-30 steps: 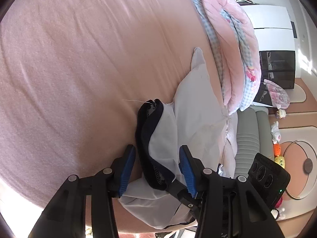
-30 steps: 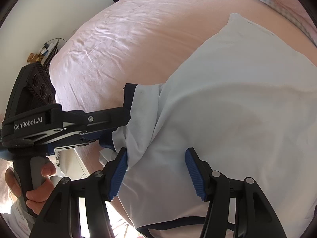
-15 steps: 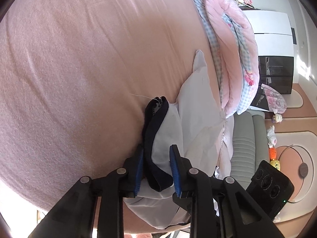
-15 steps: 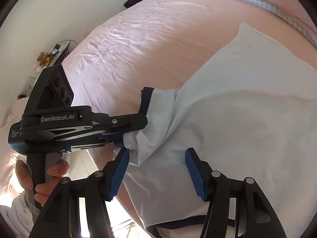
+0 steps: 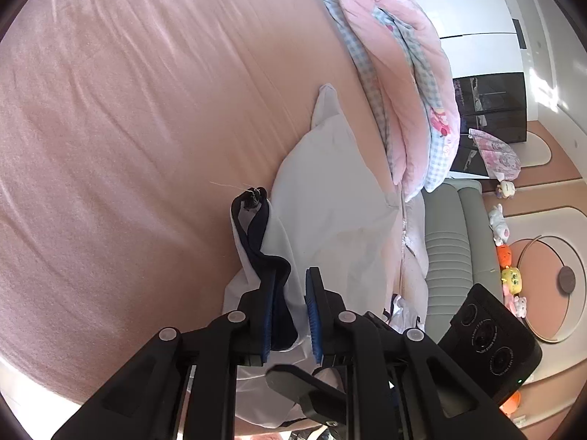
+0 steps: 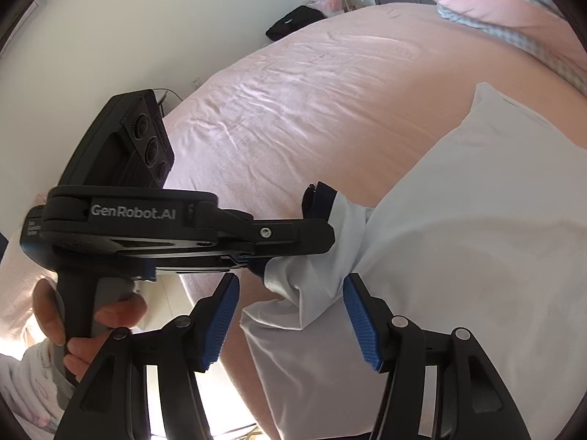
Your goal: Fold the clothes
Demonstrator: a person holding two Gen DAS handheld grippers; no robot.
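Left wrist view: we see the left gripper (image 5: 290, 311) with its blue pads (image 5: 314, 315) drawn narrow onto the navy-trimmed sleeve cuff (image 5: 264, 253) of a white T-shirt (image 5: 330, 212); its jaws have just been closing, and the bunched cuff sits pinched between them. The T-shirt lies spread on the pink bedsheet (image 5: 128, 128), near the bed's edge. Beyond it we note a folded pink quilt (image 5: 403, 84) with a blue checked lining along the far side of the bed, and a grey sofa (image 5: 451, 242) off the bed with small plush toys (image 5: 506, 256) beside it.

Right wrist view: we see the right gripper (image 6: 290, 319) with its jaws standing apart. A fold of the T-shirt (image 6: 477, 256) lies between its pads (image 6: 363, 330), which do not press on it. The left gripper (image 6: 293, 234) reaches in from the left, held by the person's left hand (image 6: 88, 315), and lifts the sleeve cuff (image 6: 323, 201) slightly off the bedsheet (image 6: 312, 110).
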